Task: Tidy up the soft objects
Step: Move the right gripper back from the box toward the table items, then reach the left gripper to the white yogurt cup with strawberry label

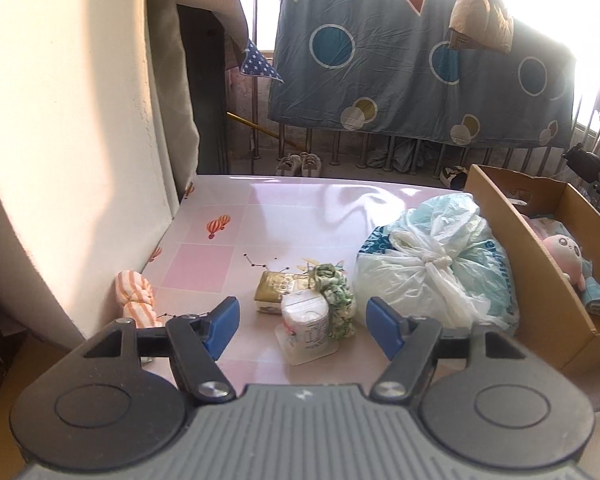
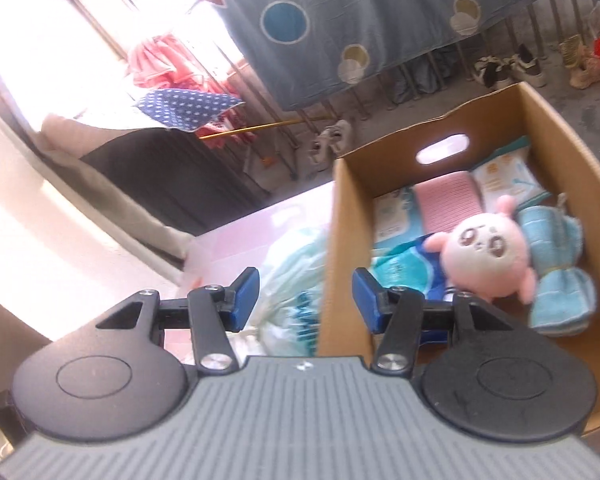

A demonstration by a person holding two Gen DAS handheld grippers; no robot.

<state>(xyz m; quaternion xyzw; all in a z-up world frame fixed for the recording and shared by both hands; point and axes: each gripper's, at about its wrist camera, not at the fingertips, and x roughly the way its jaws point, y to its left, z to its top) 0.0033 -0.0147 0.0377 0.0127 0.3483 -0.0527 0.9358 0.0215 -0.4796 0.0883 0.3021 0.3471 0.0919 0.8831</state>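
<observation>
Bare pink tabletop (image 1: 228, 216) across the upper left, wall (image 1: 60, 120) closing the left edge, tied plastic bag (image 1: 432, 264) blocking the right, cardboard box (image 1: 512, 216) just beyond, tissue roll (image 1: 305, 318) and green knit (image 1: 336, 296) crowding the lower centre.

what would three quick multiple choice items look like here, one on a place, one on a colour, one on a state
1. Where is the pink plush toy?
A. inside the cardboard box
B. on the table by the wall
C. hanging on the railing

2. What colour stripes has the rolled cloth by the wall?
A. blue and white
B. orange and white
C. green and black

3. How does the left tool stand?
A. shut on the tissue pack
B. shut, empty
C. open, empty

Answers: 1 A, the plush lies among cloths between the box walls; 2 B, its bands read orange and white; 3 C, its blue pads stand wide apart, nothing between them.
</observation>
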